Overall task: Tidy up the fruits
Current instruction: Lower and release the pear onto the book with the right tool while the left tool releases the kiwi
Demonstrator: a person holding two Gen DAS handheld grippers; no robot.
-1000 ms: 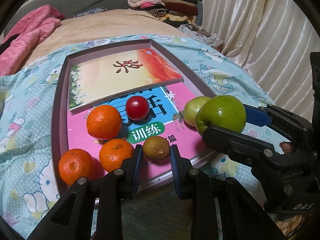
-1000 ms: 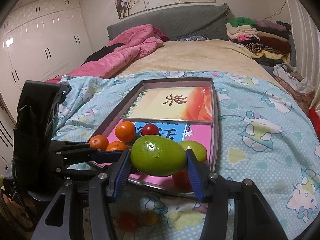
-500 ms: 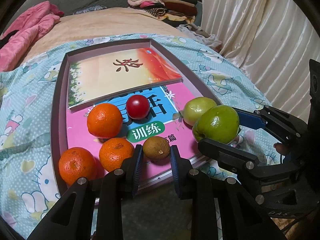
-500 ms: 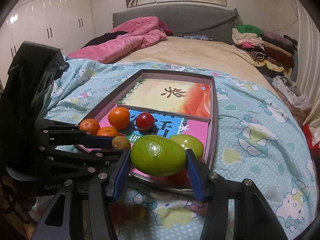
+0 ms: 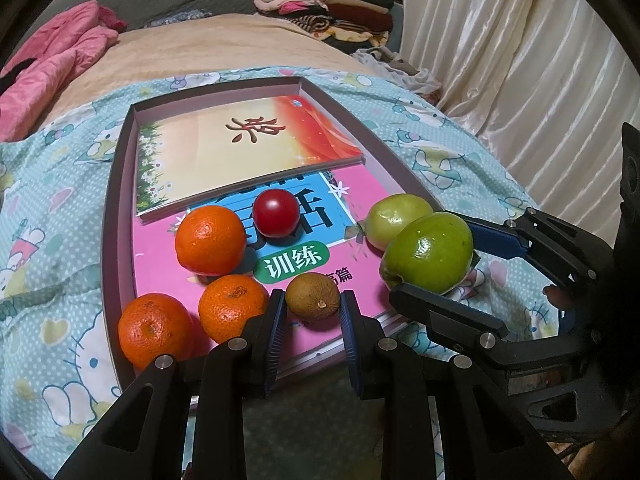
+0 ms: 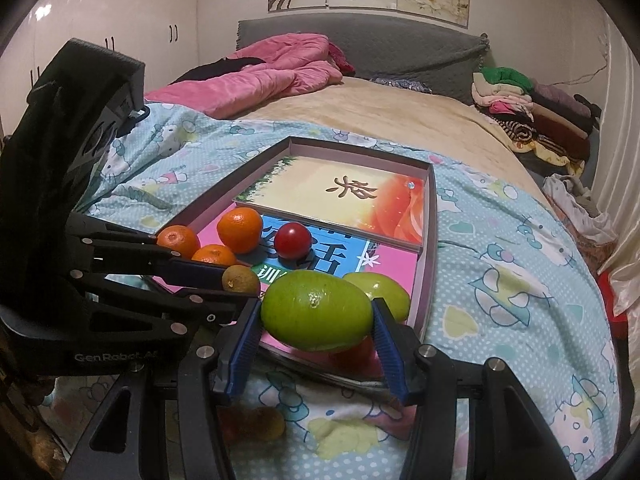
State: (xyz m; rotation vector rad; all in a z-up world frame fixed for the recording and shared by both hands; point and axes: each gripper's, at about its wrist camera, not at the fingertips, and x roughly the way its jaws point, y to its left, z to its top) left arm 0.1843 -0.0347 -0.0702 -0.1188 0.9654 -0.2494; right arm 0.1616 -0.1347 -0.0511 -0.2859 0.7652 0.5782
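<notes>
- The shallow tray lies on the bed's cartoon-print quilt, lined with two booklets.
- The right hand-held gripper pinches a large green fruit by its ends, above the tray's near right corner, just beside a smaller green fruit in the tray.
- The left hand-held gripper is at its narrowest, its blue pads flanking a small brown fruit on the tray's near edge; whether they press it, I cannot tell.
- Three mandarins fill the tray's near left, a red tomato behind them.
</notes>
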